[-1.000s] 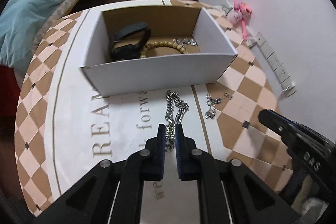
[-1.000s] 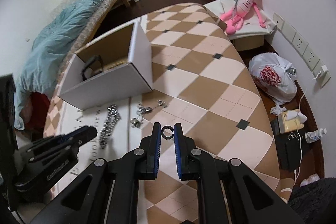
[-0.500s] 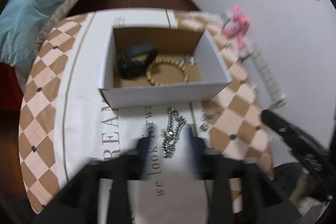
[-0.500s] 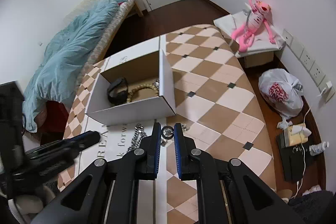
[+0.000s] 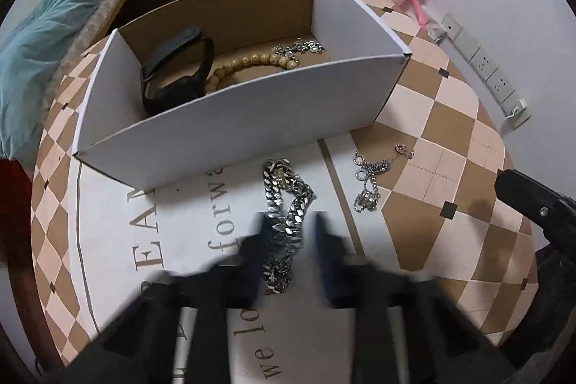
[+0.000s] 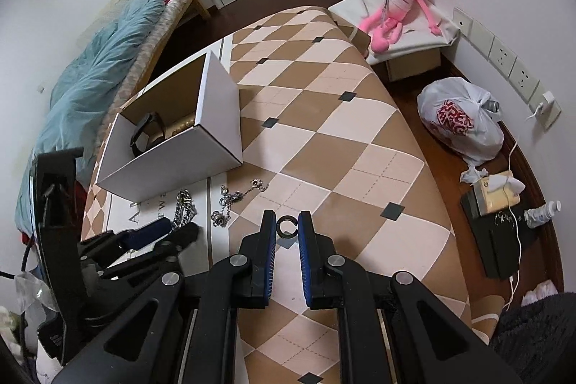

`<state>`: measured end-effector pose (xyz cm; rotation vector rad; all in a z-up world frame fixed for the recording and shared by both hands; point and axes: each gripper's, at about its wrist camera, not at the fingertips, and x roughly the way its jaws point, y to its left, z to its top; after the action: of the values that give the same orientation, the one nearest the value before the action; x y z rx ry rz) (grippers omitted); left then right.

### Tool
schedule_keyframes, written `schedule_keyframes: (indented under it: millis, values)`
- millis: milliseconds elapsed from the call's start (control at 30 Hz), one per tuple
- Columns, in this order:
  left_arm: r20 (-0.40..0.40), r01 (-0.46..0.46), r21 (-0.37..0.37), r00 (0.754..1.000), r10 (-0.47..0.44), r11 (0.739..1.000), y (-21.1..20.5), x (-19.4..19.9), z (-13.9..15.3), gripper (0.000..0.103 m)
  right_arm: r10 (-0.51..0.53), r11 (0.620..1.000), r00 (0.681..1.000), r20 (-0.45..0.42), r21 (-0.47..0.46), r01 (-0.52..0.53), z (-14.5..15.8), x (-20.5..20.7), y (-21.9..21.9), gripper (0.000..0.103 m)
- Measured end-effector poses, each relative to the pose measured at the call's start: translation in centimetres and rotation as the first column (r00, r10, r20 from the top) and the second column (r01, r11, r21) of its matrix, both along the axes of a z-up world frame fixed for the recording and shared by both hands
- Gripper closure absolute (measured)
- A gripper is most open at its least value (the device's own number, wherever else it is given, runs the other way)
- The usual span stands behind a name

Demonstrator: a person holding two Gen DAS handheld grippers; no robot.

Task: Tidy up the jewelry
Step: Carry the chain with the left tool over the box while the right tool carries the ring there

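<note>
A heavy silver chain point(image 5: 284, 222) lies on the table in front of the white box point(image 5: 252, 128). My left gripper point(image 5: 289, 233) is open, its blurred fingers on either side of the chain's near part. A thin silver necklace point(image 5: 370, 175) lies to the right of the chain. The box holds a black band point(image 5: 176, 74), a wooden bead bracelet point(image 5: 248, 65) and silver pieces point(image 5: 297, 47). My right gripper point(image 6: 287, 227) is shut on a small dark ring point(image 6: 287, 226) above the table. The chain point(image 6: 183, 207) and necklace point(image 6: 234, 197) also show in the right wrist view.
The checkered table point(image 6: 324, 150) drops off at its right edge to the floor. There stand a white plastic bag point(image 6: 460, 125), a tissue box point(image 6: 495, 193) and a pink plush toy point(image 6: 399, 2). A bed with a blue quilt point(image 6: 100, 67) is at the left.
My left gripper has opened and let go of the heavy chain, which now lies on the table between the fingers. My right gripper rose and drew back, still holding the ring.
</note>
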<state>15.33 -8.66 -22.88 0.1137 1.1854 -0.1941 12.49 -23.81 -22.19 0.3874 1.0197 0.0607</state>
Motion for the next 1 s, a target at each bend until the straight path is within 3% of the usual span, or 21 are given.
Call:
schedule_keyframes:
  millis: [200, 367, 667, 800, 1000]
  values:
    - [0.003, -0.072, -0.124, 0.997, 0.073, 0.990, 3.0, -1.4, 1.0, 0.094, 0.007, 1.000, 0.999, 0.032, 0.014, -0.008, 1.3, 0.1, 0.2, 0.090]
    - [0.005, -0.119, -0.220, 0.992, 0.123, 0.968, 5.8, -2.7, 3.4, 0.094, 0.018, 0.999, 0.998, 0.066, 0.036, -0.021, 2.8, 0.0, 0.6, 0.090]
    - [0.038, -0.121, -0.359, 0.989, 0.144, 0.925, 8.4, -2.3, 9.4, 0.094, 0.061, 0.992, 0.991, 0.118, 0.104, -0.073, 6.2, 0.7, 2.0, 0.090]
    - [0.072, -0.092, -0.391, 0.989, 0.130, 0.916, 8.6, -1.0, 12.0, 0.094, 0.105, 0.984, 0.984, 0.145, 0.126, -0.124, 8.4, 2.1, 3.0, 0.090]
    - [0.109, -0.068, -0.375, 0.987, 0.117, 0.924, 8.5, 2.8, 14.1, 0.094, 0.189, 0.971, 0.973, 0.132, 0.125, -0.205, 10.0, 6.2, 5.1, 0.090]
